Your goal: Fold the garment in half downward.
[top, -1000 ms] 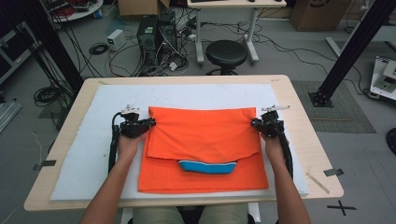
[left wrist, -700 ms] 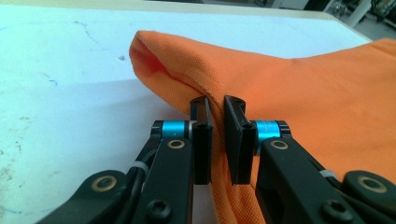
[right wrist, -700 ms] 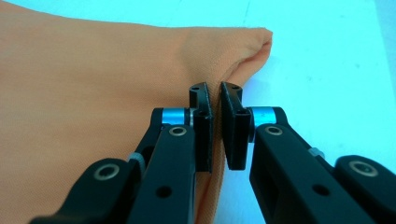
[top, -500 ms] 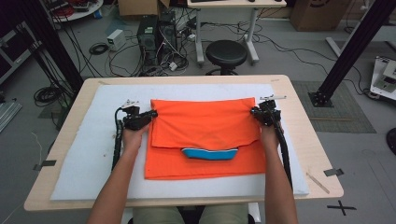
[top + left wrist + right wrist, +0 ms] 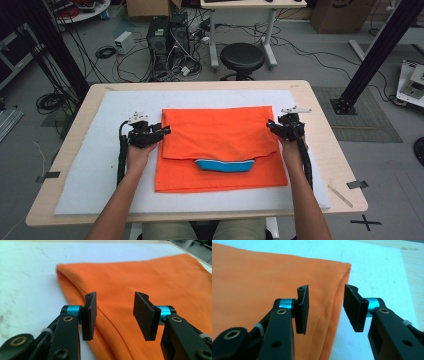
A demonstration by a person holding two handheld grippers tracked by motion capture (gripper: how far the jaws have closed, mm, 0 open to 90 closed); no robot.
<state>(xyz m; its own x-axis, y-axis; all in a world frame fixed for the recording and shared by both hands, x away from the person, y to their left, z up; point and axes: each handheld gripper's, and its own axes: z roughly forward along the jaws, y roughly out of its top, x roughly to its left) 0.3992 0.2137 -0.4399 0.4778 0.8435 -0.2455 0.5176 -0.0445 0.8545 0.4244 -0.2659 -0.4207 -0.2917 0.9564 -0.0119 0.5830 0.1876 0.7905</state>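
Left gripper [image 5: 165, 131] and right gripper [image 5: 270, 125] jaws just opened, gripping nothing. Both sit at folded orange cloth [image 5: 220, 135] edges.

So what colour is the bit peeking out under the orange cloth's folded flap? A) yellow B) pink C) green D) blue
D: in the high view a blue strip shows just below the edge of the folded flap on the orange cloth.

Both forearms reach forward over the counter, the left gripper [image 5: 164, 131] and right gripper [image 5: 270, 125] pointing inward, their fingers [image 5: 90, 315] just opened, nothing pinched.
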